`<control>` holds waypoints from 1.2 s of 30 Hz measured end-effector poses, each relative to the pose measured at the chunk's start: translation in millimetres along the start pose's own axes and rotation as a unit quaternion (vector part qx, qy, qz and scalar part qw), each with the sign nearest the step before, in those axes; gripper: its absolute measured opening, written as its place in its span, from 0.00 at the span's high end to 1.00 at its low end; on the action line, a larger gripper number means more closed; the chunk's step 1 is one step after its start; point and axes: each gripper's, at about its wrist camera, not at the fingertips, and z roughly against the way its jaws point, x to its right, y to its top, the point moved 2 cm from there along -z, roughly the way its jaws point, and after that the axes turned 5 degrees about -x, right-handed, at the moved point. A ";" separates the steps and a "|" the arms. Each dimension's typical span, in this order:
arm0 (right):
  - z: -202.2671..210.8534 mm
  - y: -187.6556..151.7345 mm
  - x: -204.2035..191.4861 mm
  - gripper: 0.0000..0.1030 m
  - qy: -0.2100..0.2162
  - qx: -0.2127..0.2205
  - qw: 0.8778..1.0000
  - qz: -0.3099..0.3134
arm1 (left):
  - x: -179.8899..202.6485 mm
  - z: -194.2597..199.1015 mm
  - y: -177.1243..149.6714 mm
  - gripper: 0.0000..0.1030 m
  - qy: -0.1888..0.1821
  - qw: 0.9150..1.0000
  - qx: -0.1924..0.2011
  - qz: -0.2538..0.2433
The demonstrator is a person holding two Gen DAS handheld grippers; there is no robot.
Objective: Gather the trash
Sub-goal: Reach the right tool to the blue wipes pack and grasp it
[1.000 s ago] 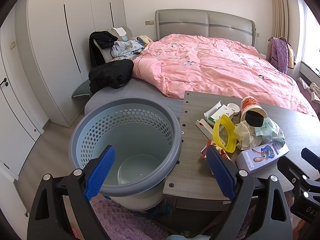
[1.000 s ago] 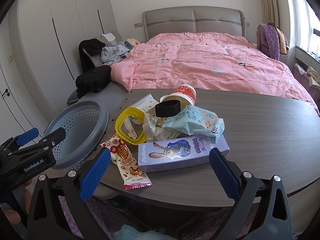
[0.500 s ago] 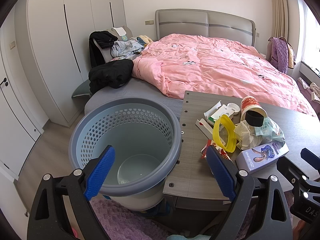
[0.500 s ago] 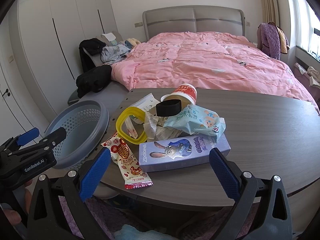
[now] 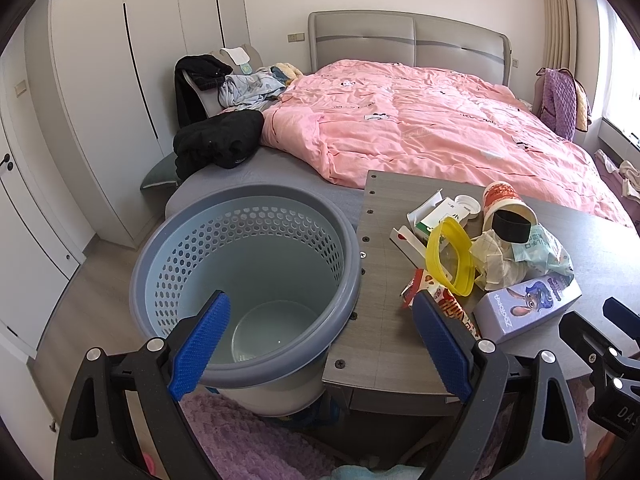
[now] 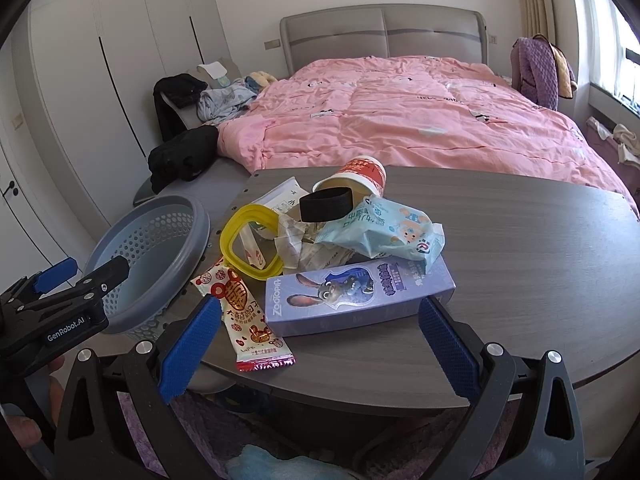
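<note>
Trash point(image 6: 320, 248) lay heaped on the table's point(image 6: 520, 264) left end, just ahead of the spread, empty right gripper point(image 6: 320, 344); the left gripper point(image 5: 320, 344) gaped over the basket point(image 5: 248, 280) beside the table edge.

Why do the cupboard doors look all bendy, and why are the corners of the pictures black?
Left wrist view: the fisheye lens curves the straight cupboard doors near the edge and leaves dark round corners. Right wrist view: the same bending shows on the cupboard and the table edge; daylight from the window on the right washes out that side. Both views are sharp, not blurry.
</note>
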 end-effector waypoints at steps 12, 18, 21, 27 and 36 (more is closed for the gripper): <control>-30.4 -10.7 25.9 0.06 -0.009 -0.041 0.999 -0.021 | 1.7 -27.3 -7.9 0.14 0.003 0.999 -0.036 -0.003; -33.0 6.5 46.8 0.06 -0.032 -0.023 0.999 -0.017 | 9.8 -36.0 -10.5 0.14 -0.003 0.999 -0.046 -0.009; -37.7 21.9 54.7 0.06 -0.029 -0.021 0.999 0.007 | 10.8 -38.1 -10.3 0.14 -0.004 0.999 -0.048 -0.008; -51.2 52.2 62.8 0.06 0.029 -0.040 0.995 0.086 | 13.1 -40.3 -7.0 0.14 -0.001 0.999 -0.049 0.001; -78.8 78.0 63.3 0.06 0.099 -0.083 0.974 0.186 | 19.5 -40.3 -2.9 0.14 0.017 0.999 -0.050 0.006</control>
